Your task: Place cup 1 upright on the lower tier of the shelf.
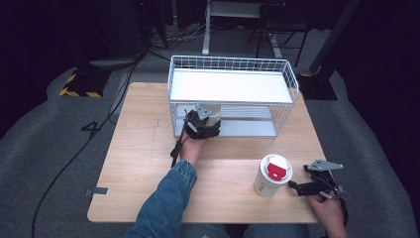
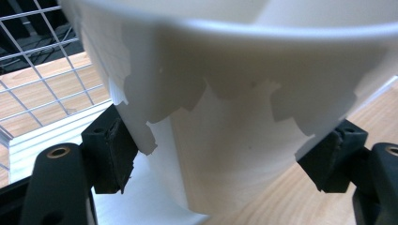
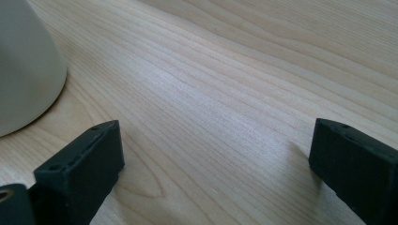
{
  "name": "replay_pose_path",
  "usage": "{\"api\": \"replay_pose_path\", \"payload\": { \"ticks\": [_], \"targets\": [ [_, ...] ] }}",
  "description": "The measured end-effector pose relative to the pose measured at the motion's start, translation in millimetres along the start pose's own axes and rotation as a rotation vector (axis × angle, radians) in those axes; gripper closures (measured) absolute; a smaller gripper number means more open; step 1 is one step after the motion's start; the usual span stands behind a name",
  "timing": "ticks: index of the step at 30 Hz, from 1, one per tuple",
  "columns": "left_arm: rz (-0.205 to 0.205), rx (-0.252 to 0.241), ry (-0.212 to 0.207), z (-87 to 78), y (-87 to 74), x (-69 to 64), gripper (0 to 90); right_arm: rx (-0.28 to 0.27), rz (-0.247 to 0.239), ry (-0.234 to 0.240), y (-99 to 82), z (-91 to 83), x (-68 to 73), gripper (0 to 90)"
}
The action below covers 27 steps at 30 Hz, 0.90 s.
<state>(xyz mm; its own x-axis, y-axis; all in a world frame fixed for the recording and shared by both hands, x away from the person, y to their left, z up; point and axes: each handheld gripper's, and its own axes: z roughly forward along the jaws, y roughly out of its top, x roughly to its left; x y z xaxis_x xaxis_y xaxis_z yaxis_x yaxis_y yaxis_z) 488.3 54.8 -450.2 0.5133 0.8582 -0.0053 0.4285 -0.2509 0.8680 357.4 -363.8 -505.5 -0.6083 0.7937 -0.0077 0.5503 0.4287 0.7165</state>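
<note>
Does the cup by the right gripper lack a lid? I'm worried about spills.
No, the cup wears a white lid with a red tab in the high view.

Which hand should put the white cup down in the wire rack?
The left. Its claw already grips the white cup at the wire rack. The right claw is open, empty.

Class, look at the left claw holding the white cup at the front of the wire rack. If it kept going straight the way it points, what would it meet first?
Probably the wire rack's back mesh; left claw, white cup; depth unclear.
</note>
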Motion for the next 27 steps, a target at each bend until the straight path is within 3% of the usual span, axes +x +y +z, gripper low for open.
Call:
{"api": "replay_pose_path", "payload": {
  "ticks": [8,17,19,21,27],
  "targets": [
    [0.001,-0.036,0.018,7.5,-3.3,-0.5,23.3,0.0,0.0,0.0,0.0,0.0,0.0,3.7],
    [-0.011,-0.014,0.015,21.4,-6.1,0.9,23.2,0.0,0.0,0.0,0.0,0.0,0.0,3.7],
    [0.007,-0.014,0.018,24.6,-6.1,3.4,23.2,0.0,0.0,0.0,0.0,0.0,0.0,3.7],
    [-0.014,-0.01,0.012,27.8,-6.5,4.0,23.2,0.0,0.0,0.0,0.0,0.0,0.0,3.7],
    [-0.013,0.021,0.033,35.7,-6.9,11.0,23.2,0.0,0.0,0.002,0.0,0.0,0.0,3.7]
  ]
}}
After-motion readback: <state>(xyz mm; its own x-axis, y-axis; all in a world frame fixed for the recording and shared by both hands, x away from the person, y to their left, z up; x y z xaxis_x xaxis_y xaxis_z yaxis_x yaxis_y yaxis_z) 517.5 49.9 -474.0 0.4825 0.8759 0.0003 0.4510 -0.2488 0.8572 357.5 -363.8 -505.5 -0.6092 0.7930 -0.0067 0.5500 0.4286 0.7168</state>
